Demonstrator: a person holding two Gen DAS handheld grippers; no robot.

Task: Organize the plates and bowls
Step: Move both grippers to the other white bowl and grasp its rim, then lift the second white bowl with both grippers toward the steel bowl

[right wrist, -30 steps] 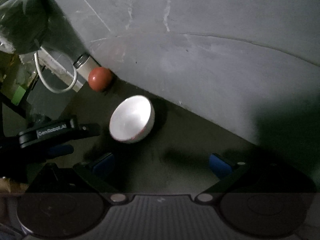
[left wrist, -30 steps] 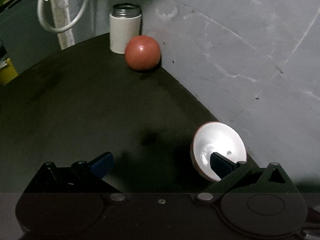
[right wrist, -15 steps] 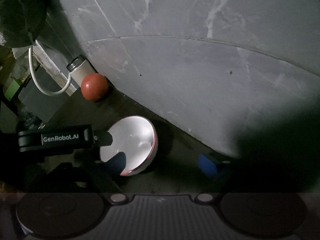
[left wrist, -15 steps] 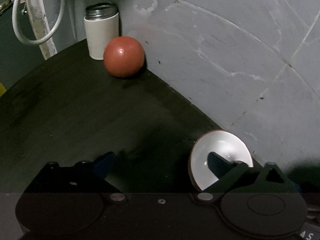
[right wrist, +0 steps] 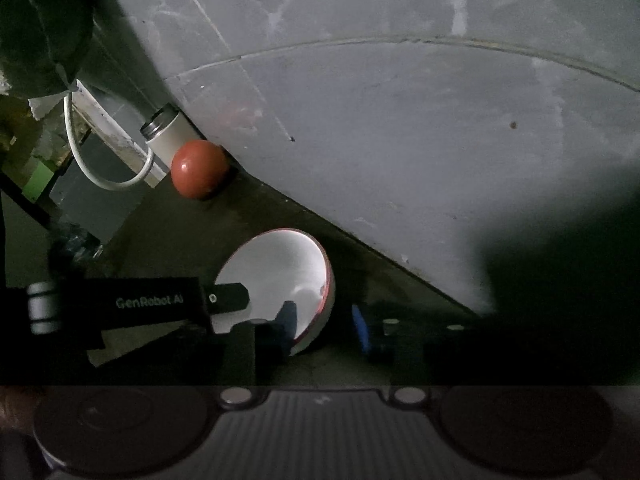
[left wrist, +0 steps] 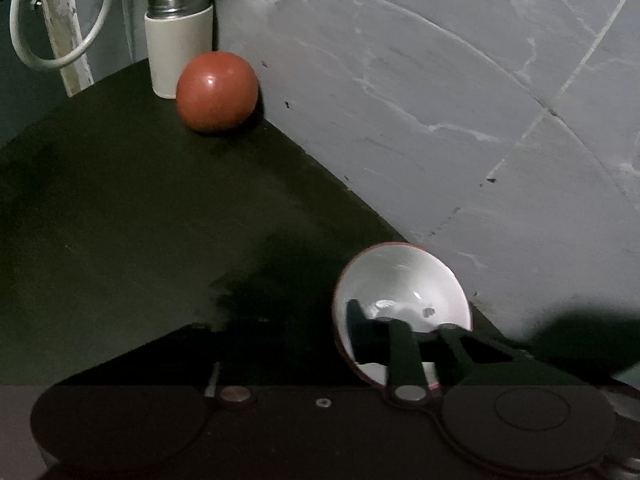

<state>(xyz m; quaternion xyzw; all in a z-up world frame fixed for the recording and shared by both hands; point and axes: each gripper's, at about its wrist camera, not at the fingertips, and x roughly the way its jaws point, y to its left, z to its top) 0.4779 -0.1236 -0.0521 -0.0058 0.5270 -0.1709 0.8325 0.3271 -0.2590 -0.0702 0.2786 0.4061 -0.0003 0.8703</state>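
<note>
While we look along the left gripper (left wrist: 362, 332), we see its fingers drawn close together on the near rim of the white bowl (left wrist: 400, 284), one dark finger (left wrist: 356, 320) lying inside against the white wall and the other hidden behind the rim, so we read it as pinching the bowl; the bowl, red-edged, sits tilted toward us on the dark tabletop (left wrist: 140, 216), close to the grey wall (left wrist: 440, 100); well apart from it, toward the far corner, a red ball (left wrist: 217, 91) rests just beside the wall, with a white canister (left wrist: 178, 40) with a metal top standing behind and touching or nearly touching it; a white cable (left wrist: 24, 40) loops beyond the table edge; from the right wrist view, we see the right gripper (right wrist: 326, 324) with its blue pads set on either side of the bowl's (right wrist: 280, 264) right wall, one pad (right wrist: 287, 318) inside and one (right wrist: 360, 328) outside with a gap showing beside it, so we cannot tell whether it presses yet; the left gripper's (right wrist: 224, 300) labelled body reaches in from the left over the opposite rim; the red ball (right wrist: 199, 169) and canister (right wrist: 168, 136) lie beyond, against the wall (right wrist: 400, 140).
</note>
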